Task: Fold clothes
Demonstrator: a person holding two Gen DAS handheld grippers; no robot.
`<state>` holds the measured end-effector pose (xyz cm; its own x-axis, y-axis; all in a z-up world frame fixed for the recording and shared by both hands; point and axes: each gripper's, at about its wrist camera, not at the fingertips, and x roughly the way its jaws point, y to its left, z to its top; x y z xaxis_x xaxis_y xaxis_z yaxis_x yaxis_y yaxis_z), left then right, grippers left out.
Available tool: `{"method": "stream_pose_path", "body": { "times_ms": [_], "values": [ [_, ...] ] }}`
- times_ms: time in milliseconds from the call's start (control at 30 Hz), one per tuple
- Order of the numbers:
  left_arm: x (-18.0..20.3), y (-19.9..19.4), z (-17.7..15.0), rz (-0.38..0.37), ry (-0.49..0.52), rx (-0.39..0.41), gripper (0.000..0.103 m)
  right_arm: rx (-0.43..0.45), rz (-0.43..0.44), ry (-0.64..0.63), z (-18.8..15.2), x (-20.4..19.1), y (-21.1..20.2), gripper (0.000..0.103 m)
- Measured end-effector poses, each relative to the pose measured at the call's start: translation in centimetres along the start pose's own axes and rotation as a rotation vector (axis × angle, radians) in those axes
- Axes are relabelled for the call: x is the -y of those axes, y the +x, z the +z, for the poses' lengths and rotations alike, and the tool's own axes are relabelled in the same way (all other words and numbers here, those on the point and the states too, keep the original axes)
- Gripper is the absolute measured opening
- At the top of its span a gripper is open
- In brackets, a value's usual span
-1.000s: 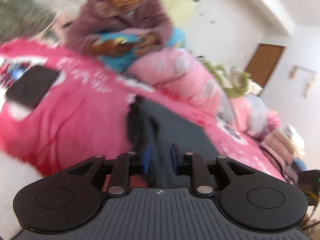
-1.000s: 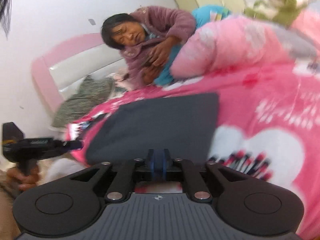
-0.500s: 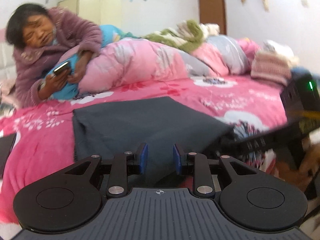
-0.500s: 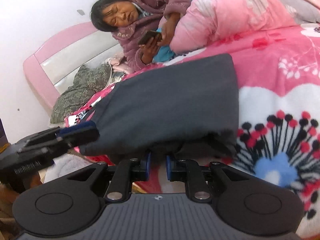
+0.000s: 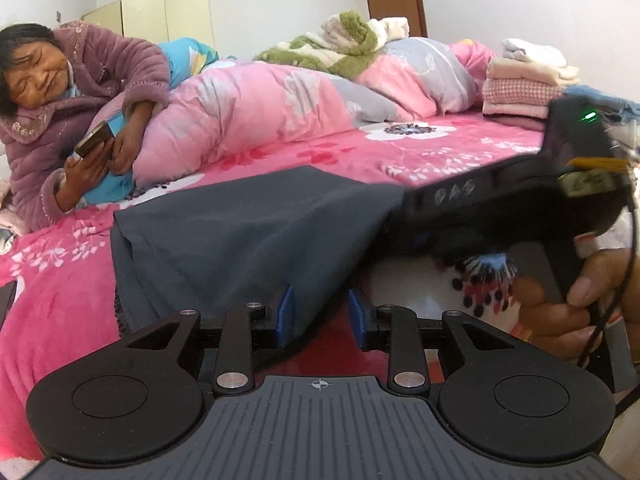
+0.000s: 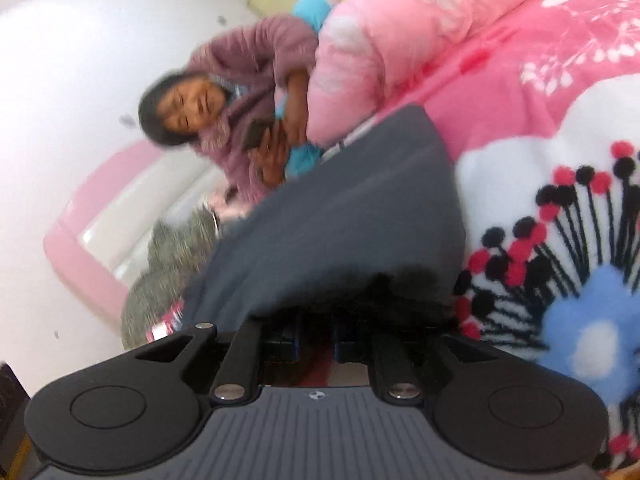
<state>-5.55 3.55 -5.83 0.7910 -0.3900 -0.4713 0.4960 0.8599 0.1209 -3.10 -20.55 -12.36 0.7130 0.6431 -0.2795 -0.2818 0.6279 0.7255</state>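
A dark grey garment (image 5: 248, 232) lies spread on the pink flowered bed cover (image 5: 440, 148). My left gripper (image 5: 320, 314) is open at the garment's near edge, and the cloth hangs down between its blue pads (image 5: 286, 312). The right gripper's black body (image 5: 500, 200) comes in from the right, held by a hand (image 5: 580, 292), with its tip at the garment's right corner, where the cloth is raised. In the right wrist view the garment (image 6: 340, 220) drapes over the fingertips of my right gripper (image 6: 318, 340). Its pads stand a little apart and the bed shows between them.
A person in a purple jacket (image 5: 80, 92) lies at the far left holding a phone. A rolled pink quilt (image 5: 256, 112) runs along the back. Folded clothes (image 5: 528, 84) are stacked at the far right. A pink headboard (image 6: 80, 232) and a grey patterned cloth (image 6: 168, 260) are beyond the garment.
The left gripper swung round to face the garment and closed in on its near edge. The right gripper went from shut to slightly apart and now sits under the garment's hem.
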Motion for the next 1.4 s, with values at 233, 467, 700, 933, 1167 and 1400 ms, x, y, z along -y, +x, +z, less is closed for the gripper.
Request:
{"method": "stream_pose_path", "body": {
  "times_ms": [233, 467, 700, 933, 1167, 1400],
  "values": [
    [-0.4, 0.9, -0.9, 0.001, -0.026, -0.038, 0.029, 0.088, -0.131, -0.148, -0.6, -1.2, -1.5, 0.015],
    [-0.8, 1.2, -1.3, -0.013, -0.036, -0.052, 0.029, -0.002, -0.213, -0.311, 0.2, -3.3, -7.1, 0.026],
    [-0.8, 1.1, -1.3, -0.012, -0.039, -0.057, 0.029, 0.119, -0.224, -0.475, 1.6, -6.1, -9.1, 0.026],
    [-1.1, -0.6, -1.0, -0.03, -0.066, -0.061, 0.029, 0.025, -0.319, -0.597, -1.2, -3.4, -3.7, 0.025],
    [-2.8, -2.6, 1.2, -0.128, -0.202, -0.017, 0.03, 0.119, -0.271, -0.626, 0.3, -6.7, -6.9, 0.026],
    [-5.0, -0.6, 4.0, -0.1, -0.365, 0.075, 0.037, 0.16, -0.226, -0.602, 2.6, -7.5, -4.7, 0.026]
  ]
}}
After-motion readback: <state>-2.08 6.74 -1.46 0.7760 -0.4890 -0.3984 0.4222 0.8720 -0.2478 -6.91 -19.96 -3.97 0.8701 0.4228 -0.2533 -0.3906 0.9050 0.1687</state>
